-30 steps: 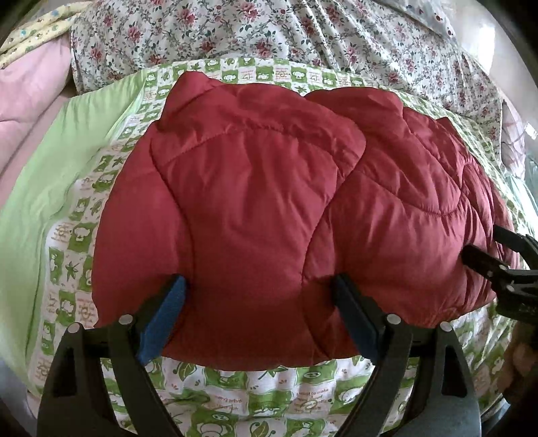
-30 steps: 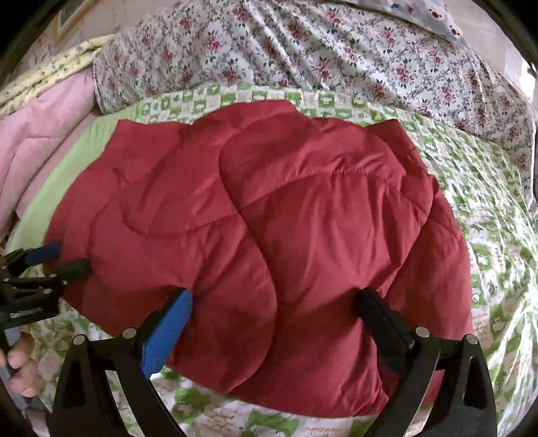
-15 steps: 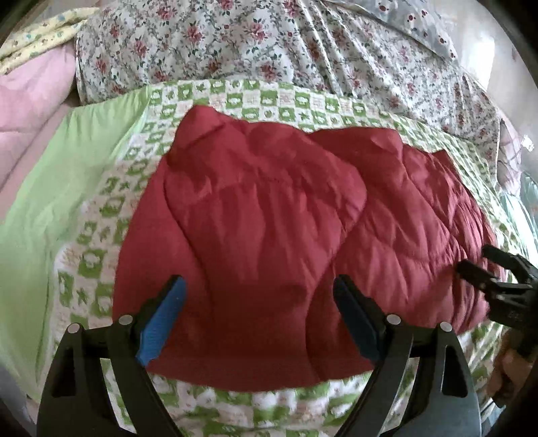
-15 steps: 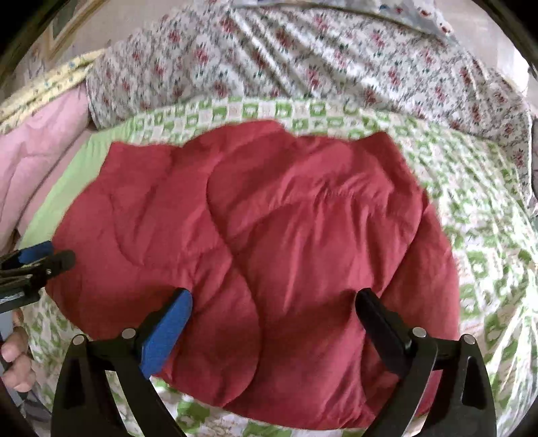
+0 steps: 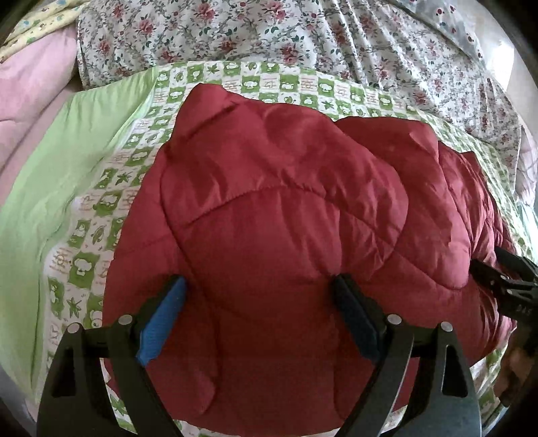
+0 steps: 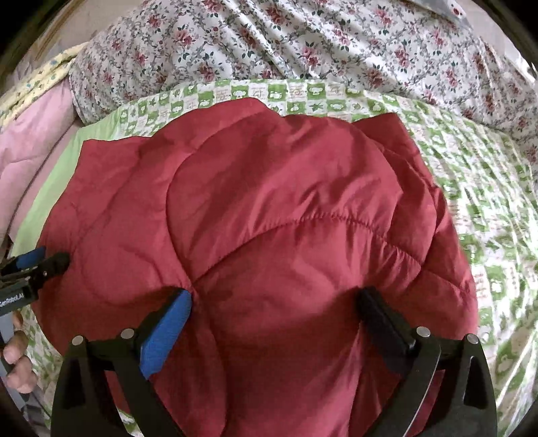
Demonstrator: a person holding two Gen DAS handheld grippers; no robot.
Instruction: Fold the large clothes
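A large red quilted jacket (image 5: 285,228) lies folded into a thick bundle on a green-and-white patterned sheet (image 5: 111,188). It also fills the right wrist view (image 6: 269,235). My left gripper (image 5: 259,289) is open, its jaws spread wide over the jacket's near left part, holding nothing. My right gripper (image 6: 275,299) is open, jaws spread over the jacket's near right part. Each gripper shows in the other's view: the right one at the jacket's right edge (image 5: 501,272), the left one at its left edge (image 6: 37,262).
A floral quilt (image 5: 302,43) is heaped behind the jacket. Pink bedding (image 5: 30,84) and a yellow patterned cloth (image 5: 37,20) lie at the far left. A plain light-green strip (image 5: 57,174) borders the sheet on the left. A hand (image 6: 16,366) holds the left gripper.
Both grippers drew back and up from the jacket, then came closer over it again. The jacket lies in the same folded bundle. Both grippers stayed open.
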